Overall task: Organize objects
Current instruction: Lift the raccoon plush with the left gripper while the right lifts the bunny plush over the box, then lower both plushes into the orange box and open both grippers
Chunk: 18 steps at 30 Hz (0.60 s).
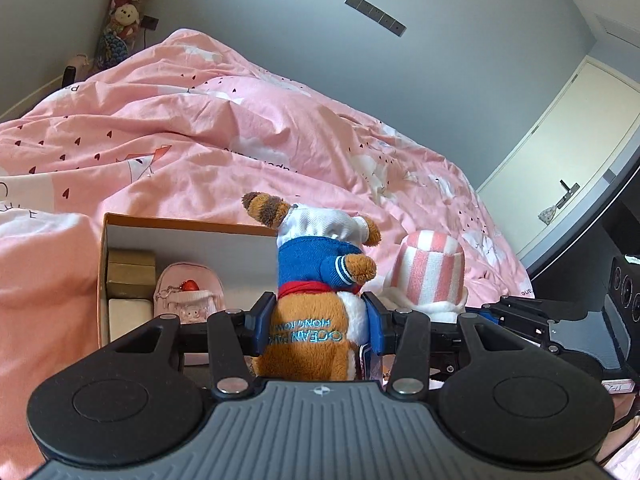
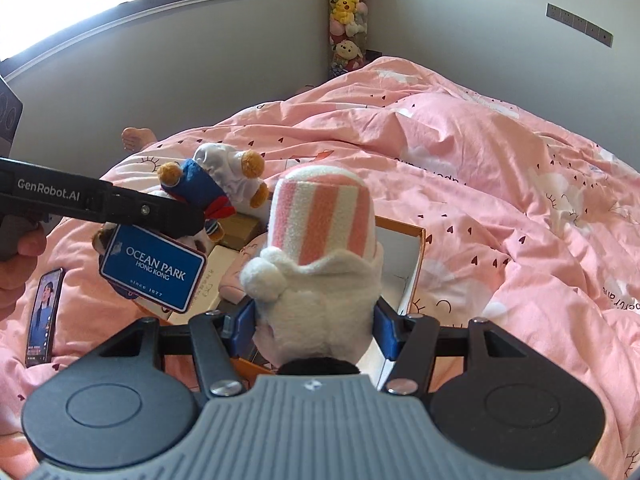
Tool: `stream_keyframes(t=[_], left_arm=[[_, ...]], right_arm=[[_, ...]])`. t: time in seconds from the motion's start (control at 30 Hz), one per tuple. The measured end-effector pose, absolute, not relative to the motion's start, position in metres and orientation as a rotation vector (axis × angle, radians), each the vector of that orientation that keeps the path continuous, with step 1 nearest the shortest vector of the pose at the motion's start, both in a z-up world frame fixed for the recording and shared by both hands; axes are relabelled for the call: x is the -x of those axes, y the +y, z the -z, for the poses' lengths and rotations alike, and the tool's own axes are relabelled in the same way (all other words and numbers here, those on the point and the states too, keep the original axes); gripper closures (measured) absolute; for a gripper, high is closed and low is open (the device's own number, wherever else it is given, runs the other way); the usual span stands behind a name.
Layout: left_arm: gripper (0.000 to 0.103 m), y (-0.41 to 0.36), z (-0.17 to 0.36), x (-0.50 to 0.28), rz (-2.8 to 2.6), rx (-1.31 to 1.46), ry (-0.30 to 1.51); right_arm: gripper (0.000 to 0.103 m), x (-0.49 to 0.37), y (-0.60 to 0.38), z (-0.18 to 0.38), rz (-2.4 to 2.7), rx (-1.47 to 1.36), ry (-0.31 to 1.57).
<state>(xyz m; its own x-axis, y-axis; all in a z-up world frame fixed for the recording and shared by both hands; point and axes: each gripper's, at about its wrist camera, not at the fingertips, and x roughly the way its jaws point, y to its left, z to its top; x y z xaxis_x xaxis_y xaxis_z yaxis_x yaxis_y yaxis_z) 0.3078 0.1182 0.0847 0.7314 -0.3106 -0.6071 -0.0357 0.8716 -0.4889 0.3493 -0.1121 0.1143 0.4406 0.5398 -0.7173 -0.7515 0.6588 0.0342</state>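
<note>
My left gripper is shut on a brown plush animal in a blue and white sailor outfit, held above the open orange-rimmed box. The same plush with its blue Ocean Park tag shows in the right wrist view, held by the left gripper. My right gripper is shut on a white plush with a pink-and-white striped hat, over the box. That striped plush sits right of the brown one in the left wrist view.
The box holds a small pink backpack, tan boxes and a white box. A pink duvet covers the bed. A phone lies on it at left. Plush toys hang in the corner. A bare foot shows beyond the bed.
</note>
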Motion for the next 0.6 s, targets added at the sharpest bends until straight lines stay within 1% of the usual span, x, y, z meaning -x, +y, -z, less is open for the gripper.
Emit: stream_keyframes(t=[0.33,0.6], left_arm=[[0.051,0.122,-0.012,-0.379,0.168,0.619,0.898],[0.051,0.125,0.024,-0.426,0.14,0.631,0.957]], right_arm=[[0.042,-0.415,-0.08,-0.057,-0.779,0.399,0.943],[0.042,-0.469,-0.057,-0.021,-0.712,0.365,1.094]])
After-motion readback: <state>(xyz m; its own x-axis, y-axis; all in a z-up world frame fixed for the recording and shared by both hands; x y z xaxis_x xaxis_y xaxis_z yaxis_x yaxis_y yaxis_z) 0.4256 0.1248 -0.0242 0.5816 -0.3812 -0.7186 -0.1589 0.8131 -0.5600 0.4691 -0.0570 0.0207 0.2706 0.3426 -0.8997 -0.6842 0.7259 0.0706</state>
